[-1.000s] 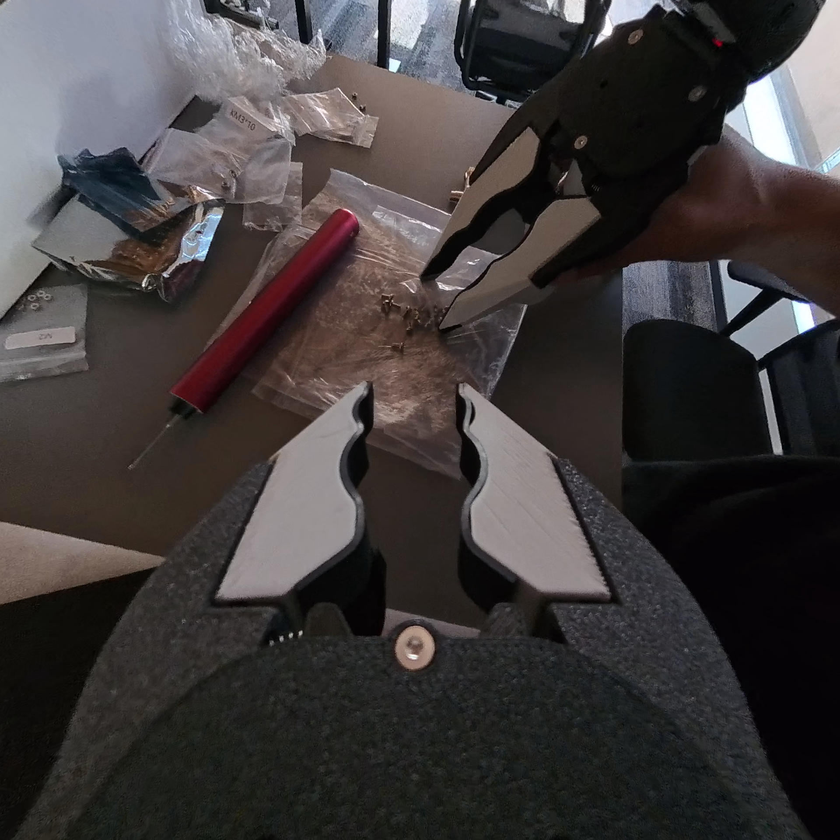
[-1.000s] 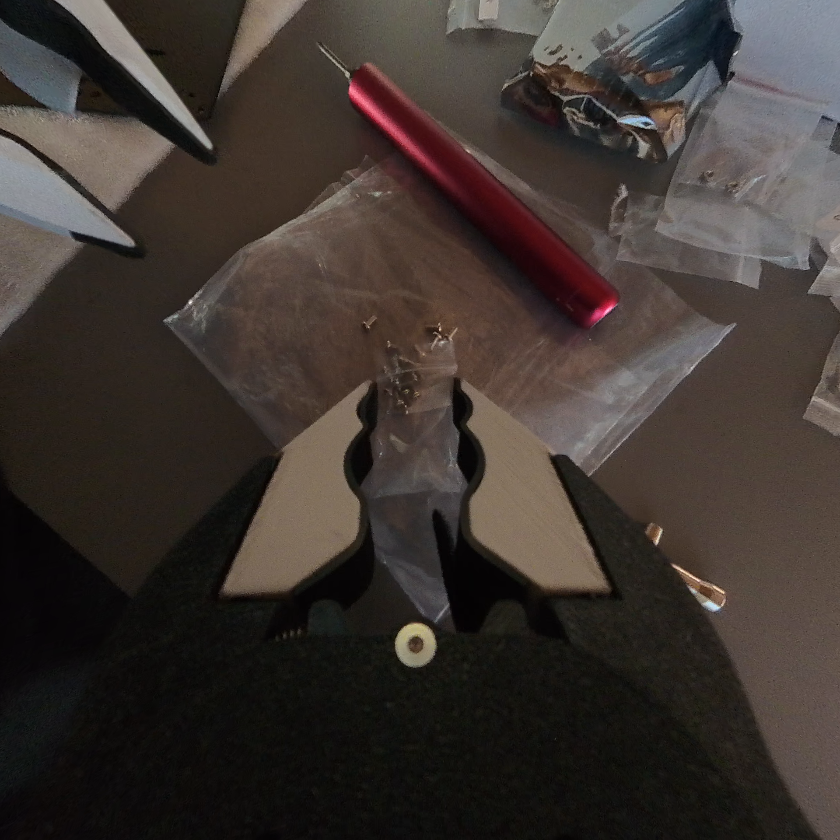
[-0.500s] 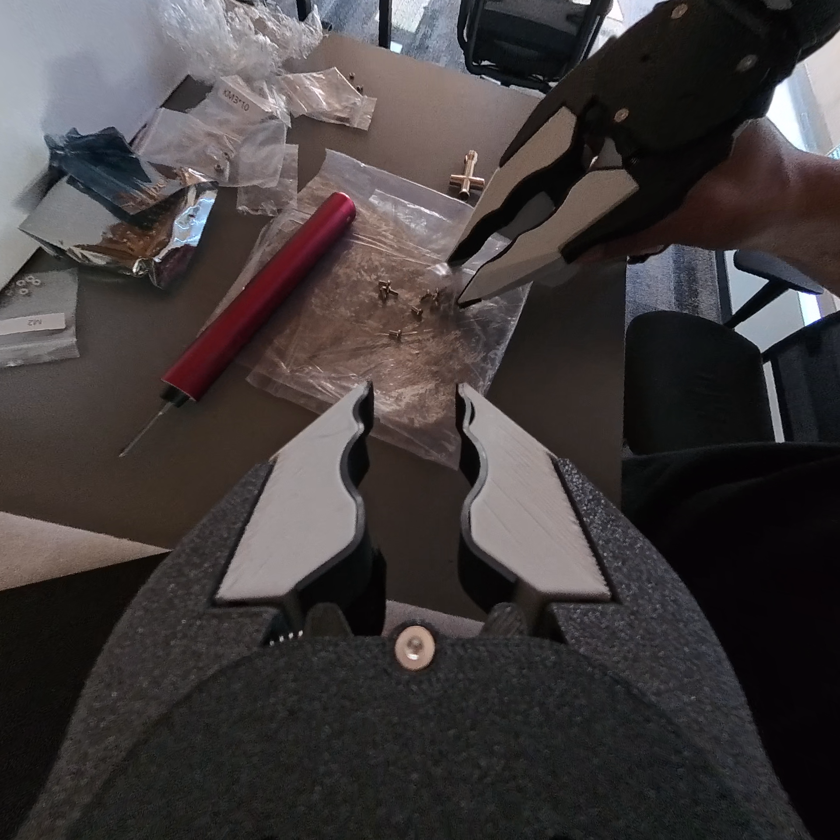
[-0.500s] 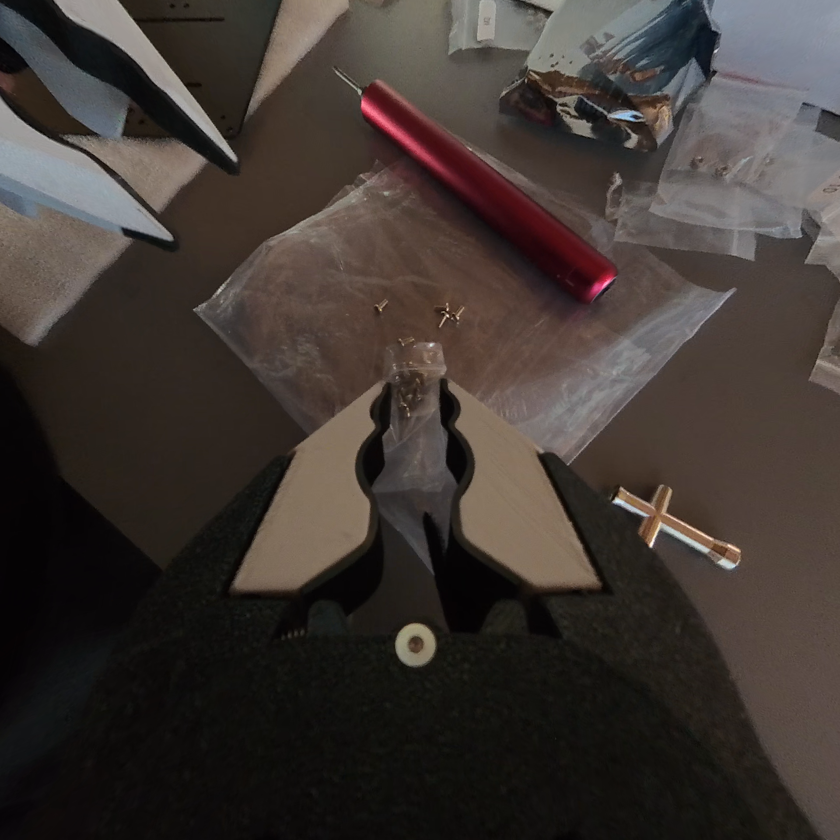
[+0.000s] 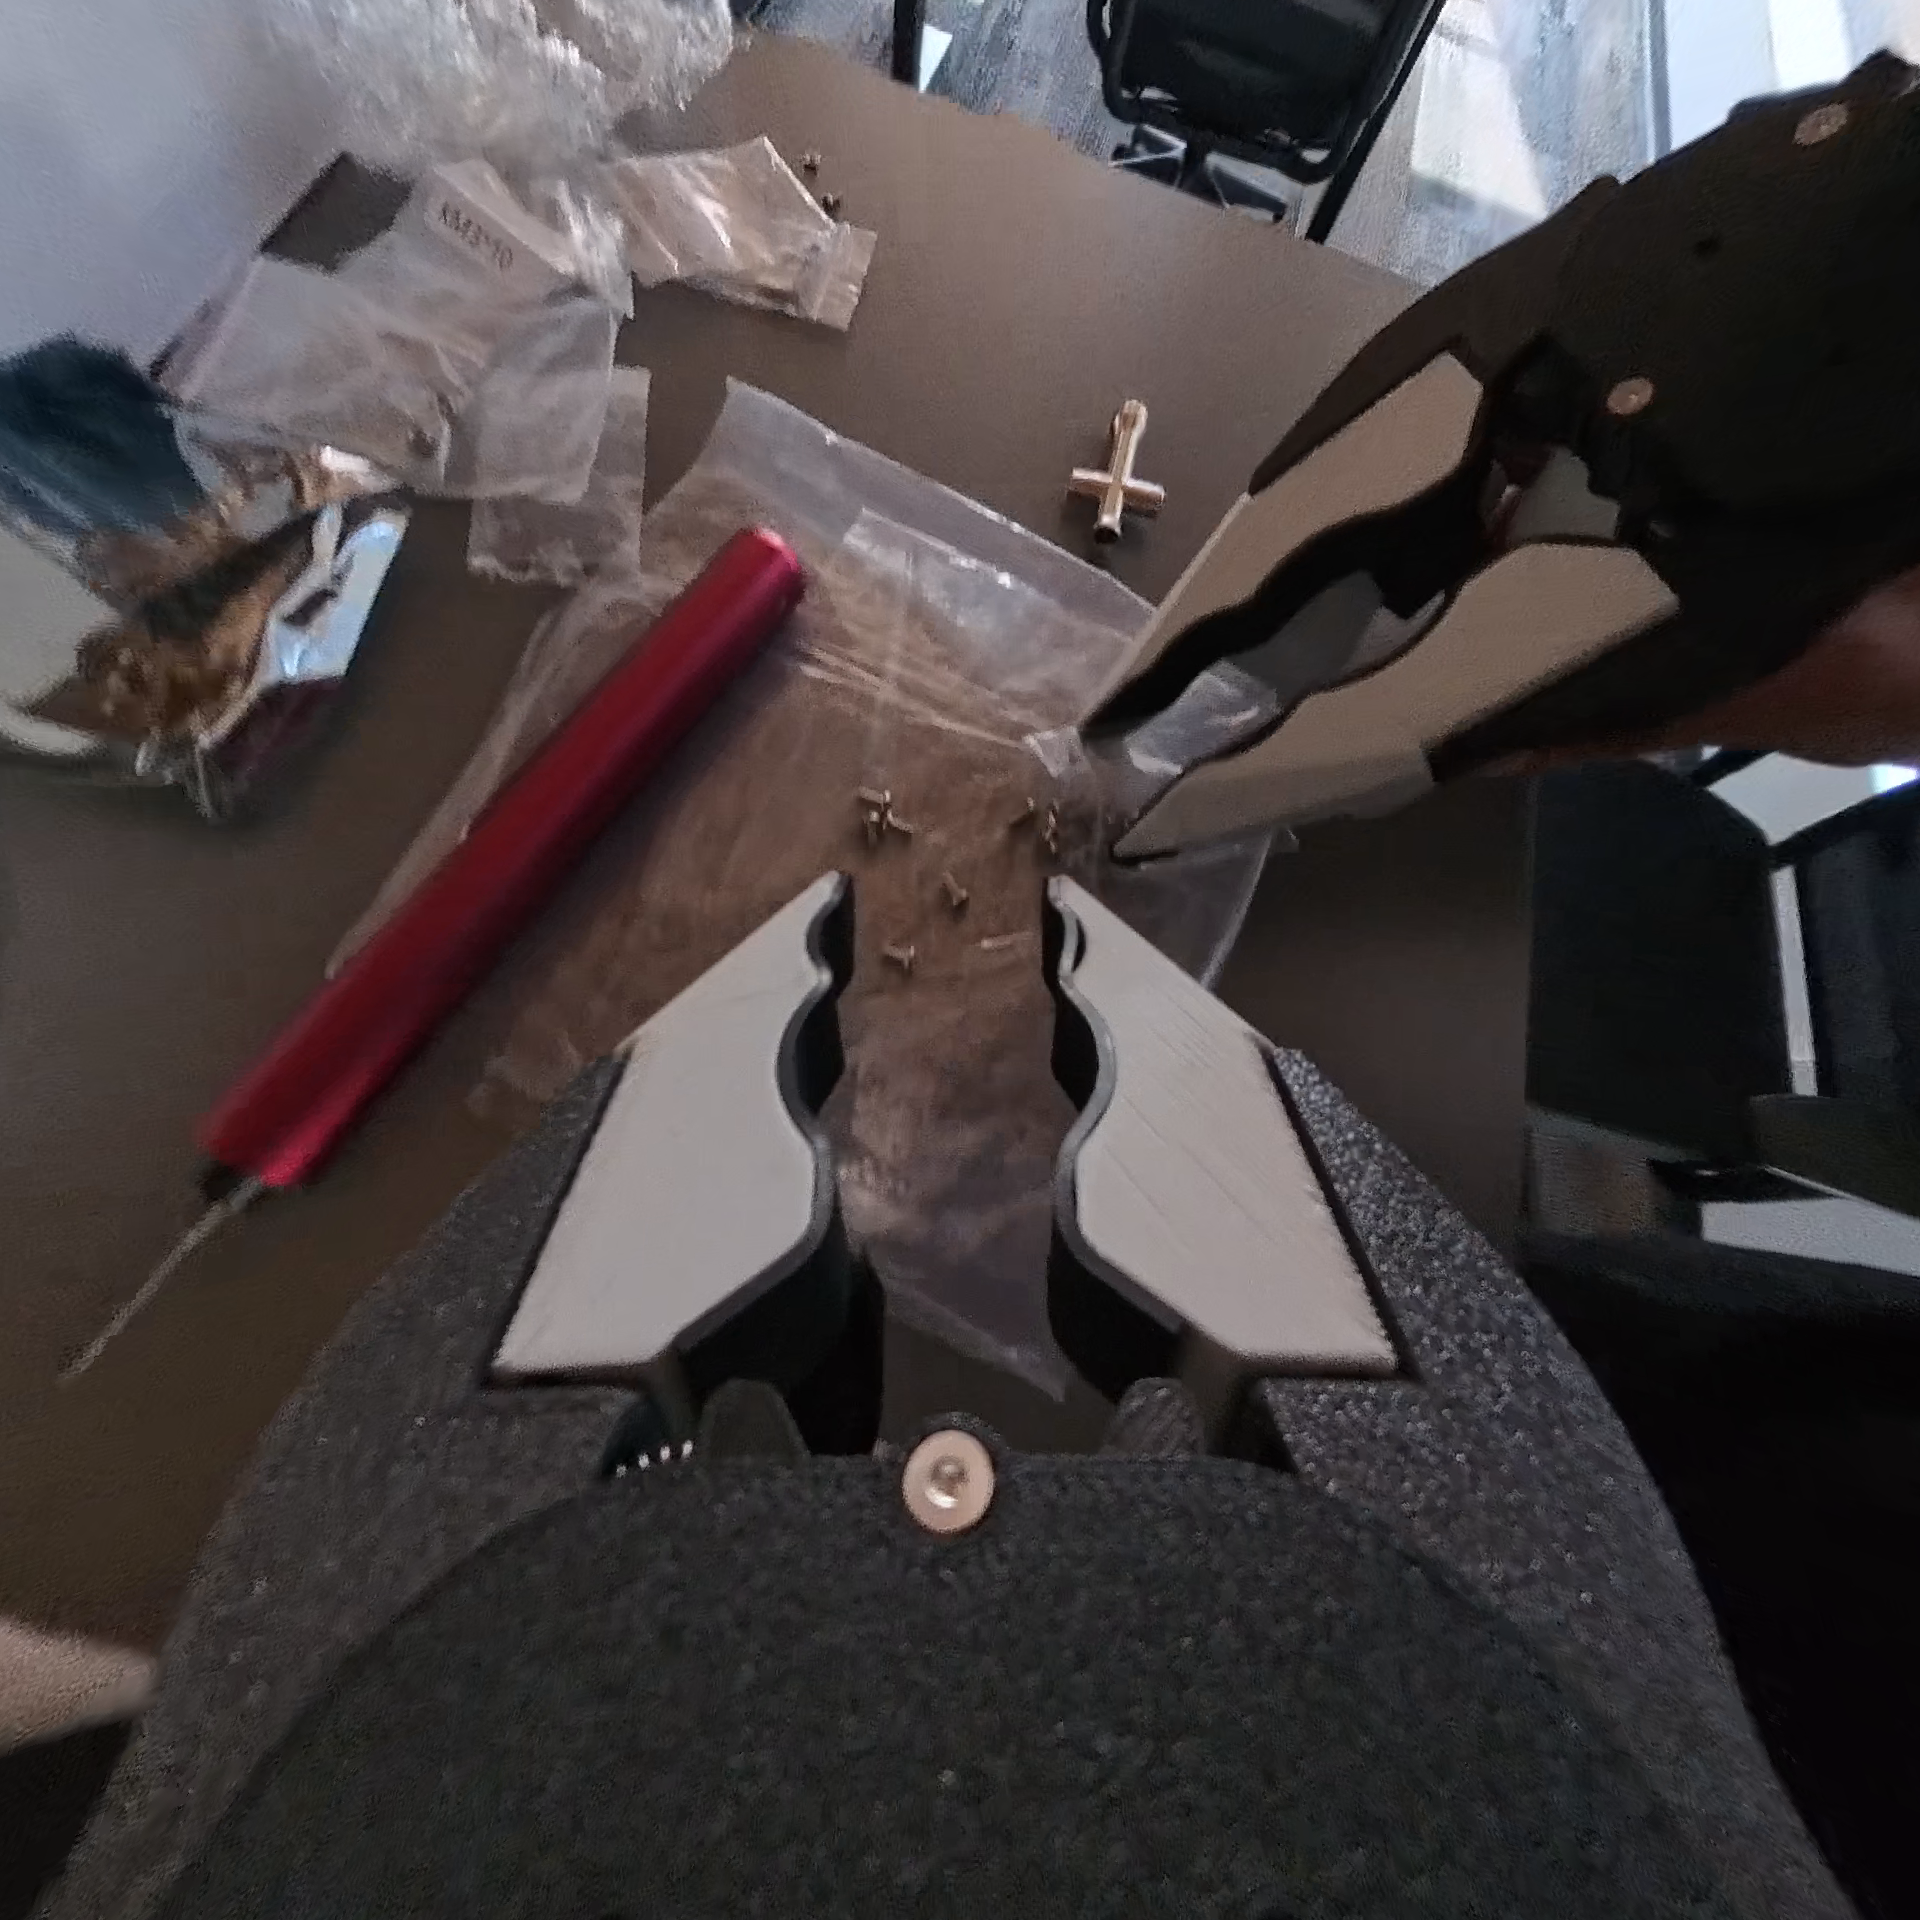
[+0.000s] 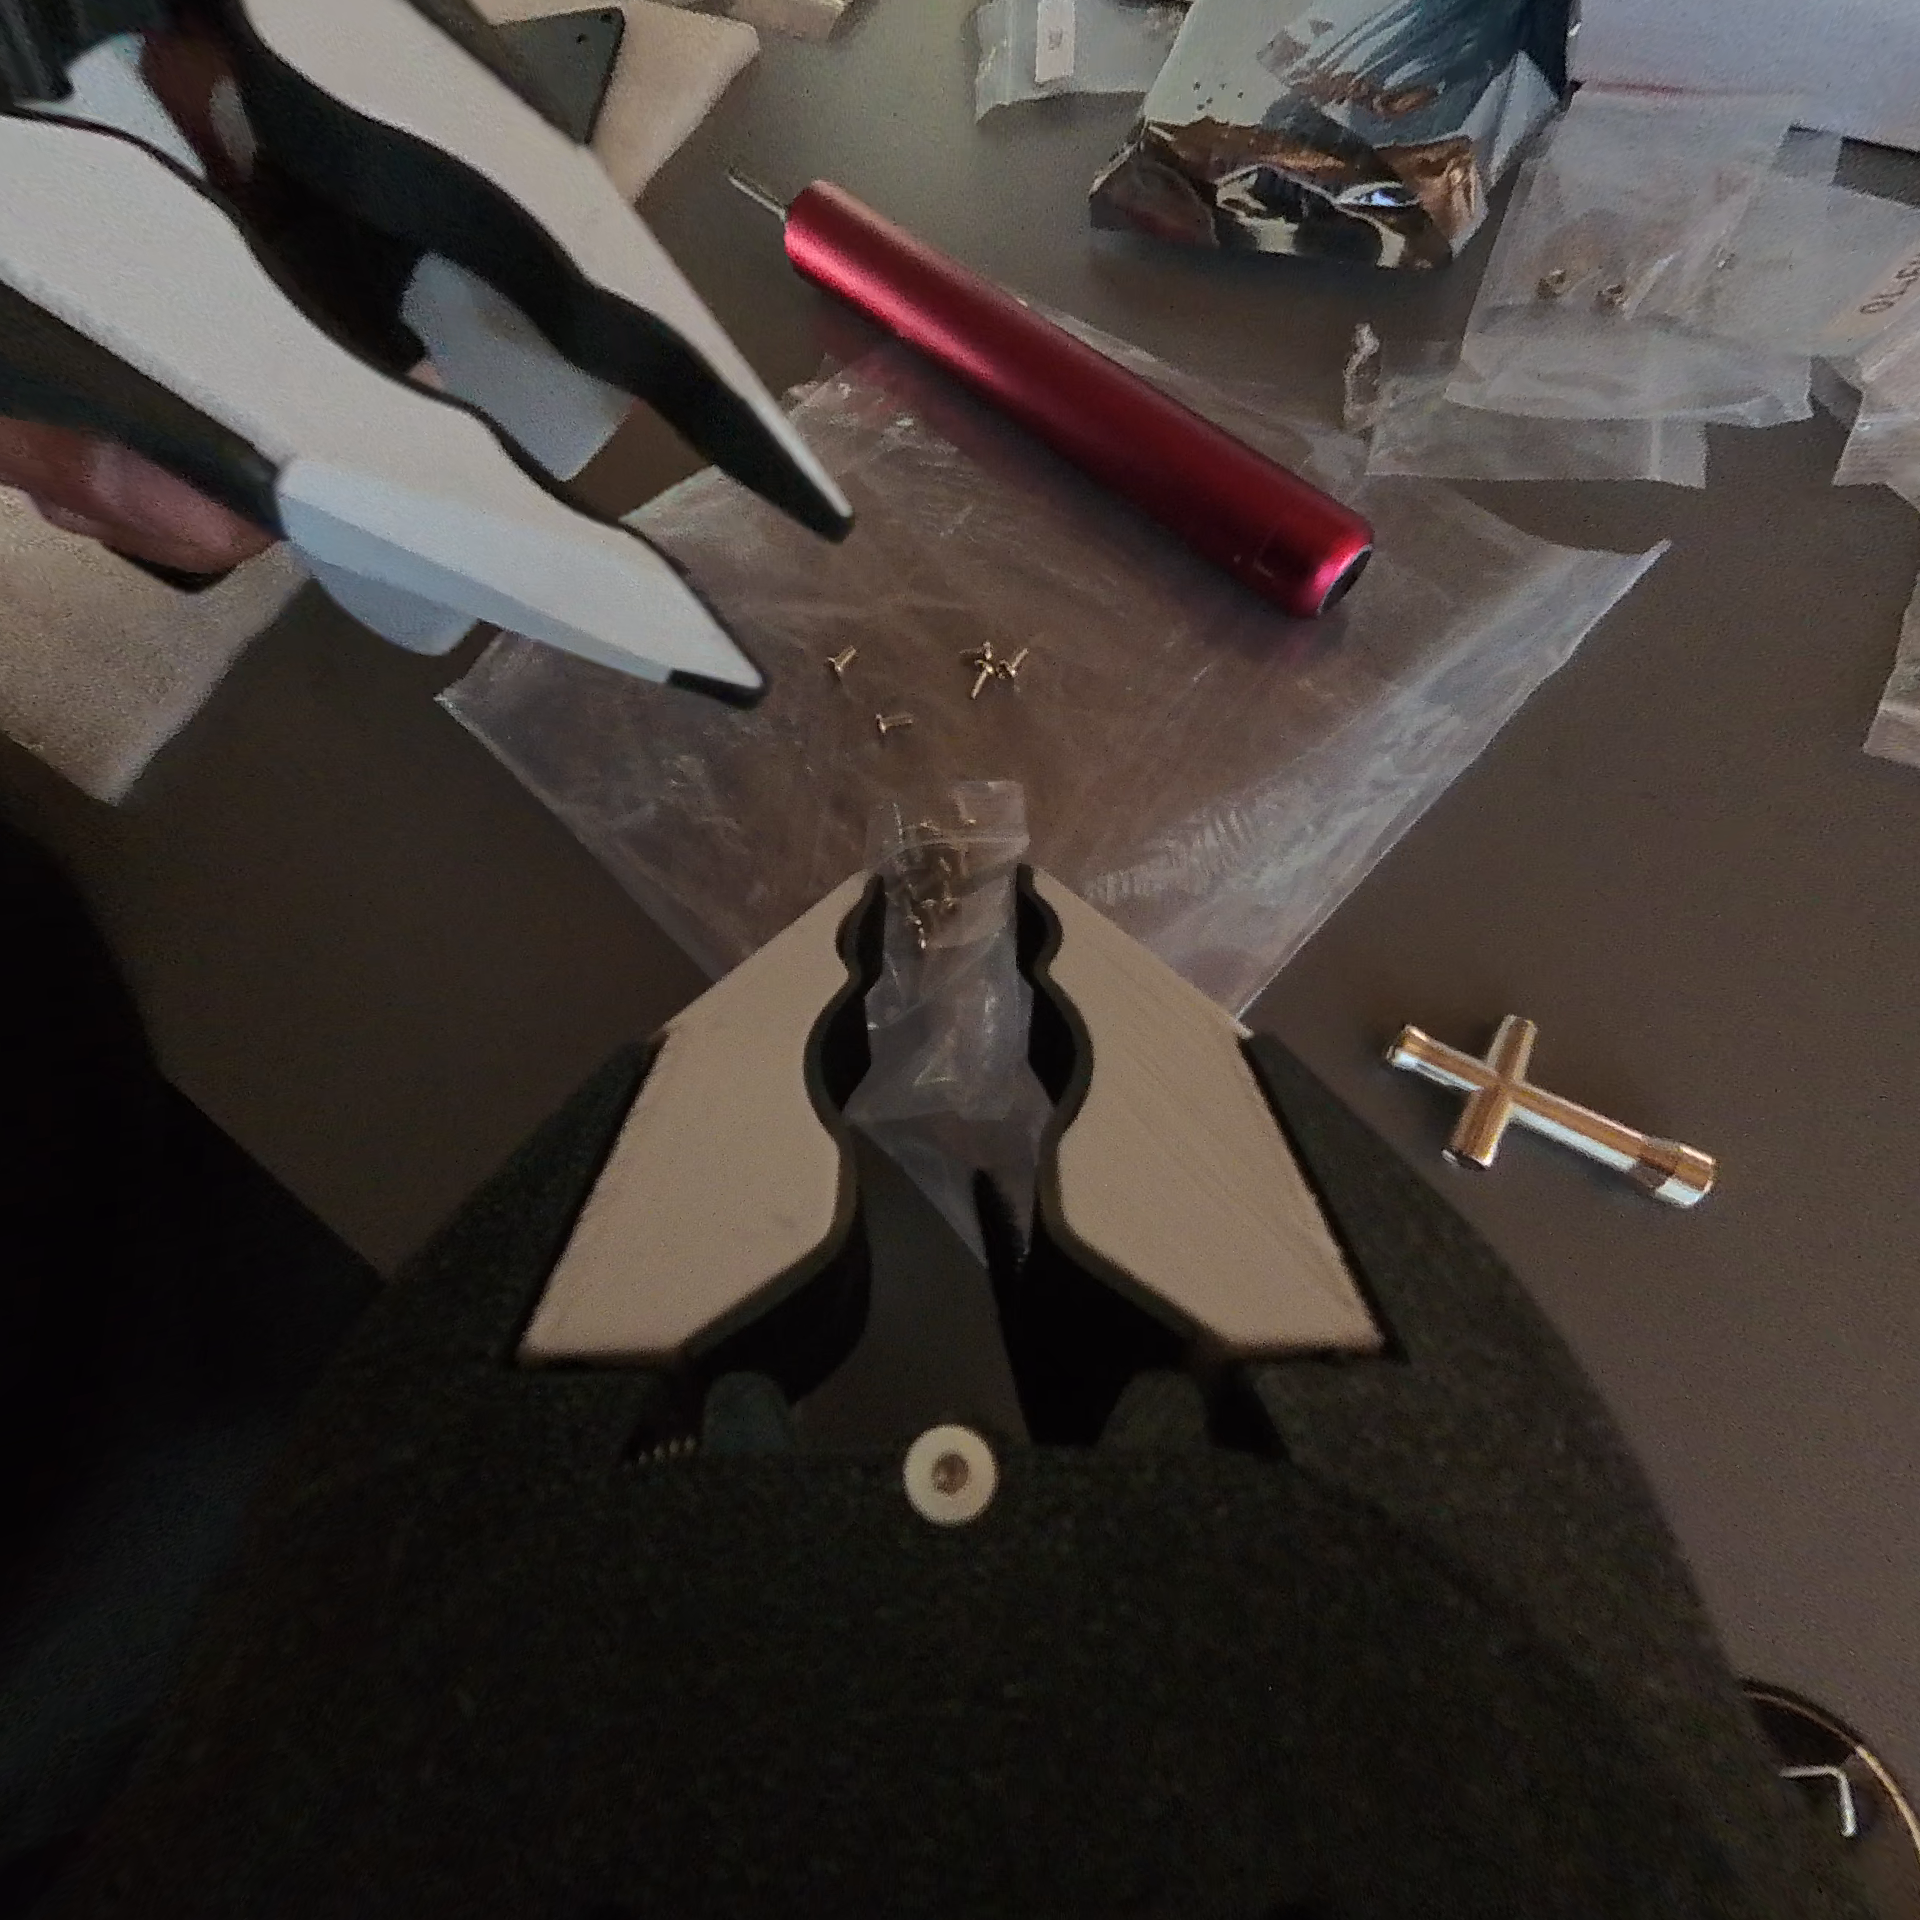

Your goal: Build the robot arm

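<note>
My right gripper (image 6: 948,878) is shut on a small clear bag (image 6: 961,831) with several tiny screws inside, held above a large flat clear plastic bag (image 6: 1195,727) on the brown table. Several loose screws (image 6: 977,665) lie on that large bag. A red screwdriver (image 6: 1070,416) lies across its far edge. My left gripper (image 5: 945,888) is open and empty, low over the large bag (image 5: 935,582), with the loose screws (image 5: 883,816) just past its fingertips. In the left wrist view the right gripper (image 5: 1101,790) shows at the right with the small bag (image 5: 1184,717).
A metal cross wrench (image 6: 1548,1112) lies on the table right of the large bag. A crumpled silver foil bag (image 6: 1320,177) and several small clear bags (image 5: 416,343) lie beyond the screwdriver. A beige pad (image 6: 104,665) sits at the table edge. Office chairs (image 5: 1247,94) stand behind the table. One gripper's finger ends stand about 5 cm off the other's. My right tips are roughly 9 cm from the metal cross wrench (image 6: 1548,1112). It turns up in the left wrist view (image 5: 1122,464) as well.
My left gripper has moved forward over the large bag, close to the loose screws. My right gripper has drawn back and up with the small bag, leaving screws on the large bag.
</note>
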Demonstrator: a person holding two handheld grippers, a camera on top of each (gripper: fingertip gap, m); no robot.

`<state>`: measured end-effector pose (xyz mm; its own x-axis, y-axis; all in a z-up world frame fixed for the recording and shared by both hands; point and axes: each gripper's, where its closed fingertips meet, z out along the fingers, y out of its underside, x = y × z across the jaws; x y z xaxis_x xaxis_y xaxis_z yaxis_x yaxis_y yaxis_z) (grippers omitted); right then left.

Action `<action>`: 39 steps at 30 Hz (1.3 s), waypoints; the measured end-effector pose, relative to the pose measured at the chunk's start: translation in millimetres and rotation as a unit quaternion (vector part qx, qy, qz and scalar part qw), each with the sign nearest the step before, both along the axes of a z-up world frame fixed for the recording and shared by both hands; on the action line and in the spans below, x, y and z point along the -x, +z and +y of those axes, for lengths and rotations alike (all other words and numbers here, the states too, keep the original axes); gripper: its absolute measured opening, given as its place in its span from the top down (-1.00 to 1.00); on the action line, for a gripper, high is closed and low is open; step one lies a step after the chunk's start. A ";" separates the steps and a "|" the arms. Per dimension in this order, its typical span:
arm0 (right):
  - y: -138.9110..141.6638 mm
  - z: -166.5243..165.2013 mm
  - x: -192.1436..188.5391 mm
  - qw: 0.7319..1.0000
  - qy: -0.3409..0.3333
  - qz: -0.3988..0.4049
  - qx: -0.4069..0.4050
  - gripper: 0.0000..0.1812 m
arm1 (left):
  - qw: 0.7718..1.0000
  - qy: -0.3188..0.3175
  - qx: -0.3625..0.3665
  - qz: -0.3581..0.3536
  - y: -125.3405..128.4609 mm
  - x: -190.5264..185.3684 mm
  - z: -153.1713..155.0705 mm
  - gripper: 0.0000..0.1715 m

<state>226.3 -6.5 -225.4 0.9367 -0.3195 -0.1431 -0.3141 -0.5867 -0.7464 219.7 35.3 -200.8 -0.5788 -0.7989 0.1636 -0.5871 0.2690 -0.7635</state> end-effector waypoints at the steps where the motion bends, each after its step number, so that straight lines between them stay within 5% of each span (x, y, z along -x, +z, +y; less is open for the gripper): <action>1: -0.4 -0.4 0.0 1.000 0.000 0.001 0.000 0.73 | 1.000 -0.004 -0.004 -0.007 0.6 -4.8 -3.8 0.58; 9: -1.4 -0.4 -0.6 1.000 -0.002 0.003 0.000 0.72 | 0.999 -0.045 0.016 0.005 -2.2 3.7 -26.1 0.58; 39: 8.4 0.4 4.0 0.998 0.013 0.041 -0.045 0.86 | 0.999 -0.039 0.009 0.016 -4.2 29.6 -17.0 0.58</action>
